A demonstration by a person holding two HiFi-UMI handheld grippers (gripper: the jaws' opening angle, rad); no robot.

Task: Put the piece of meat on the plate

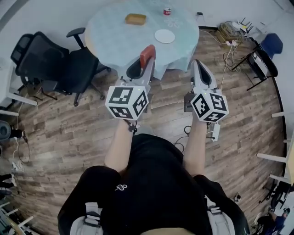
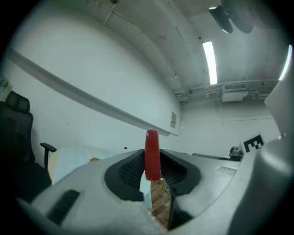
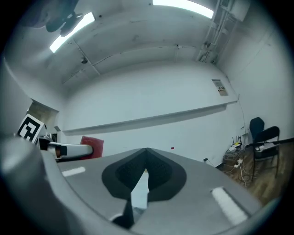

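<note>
The left gripper (image 1: 145,64) is clamped on the piece of meat (image 1: 148,52). The meat is a flat red slab that stands on edge between the narrowly parted jaws, and its upper end pokes past the tips. At 3 o'clock of it, the right gripper (image 1: 196,63) has its 2 jaws pressed together with nothing between them. Both are held level over the wooden floor (image 1: 69,133), by the near edge of the desk (image 1: 110,32). The white plate (image 1: 164,36) lies on the desk's pale blue cloth, at 1 o'clock from the meat and apart from it.

The small red item (image 1: 167,11) is too small to identify.
</note>
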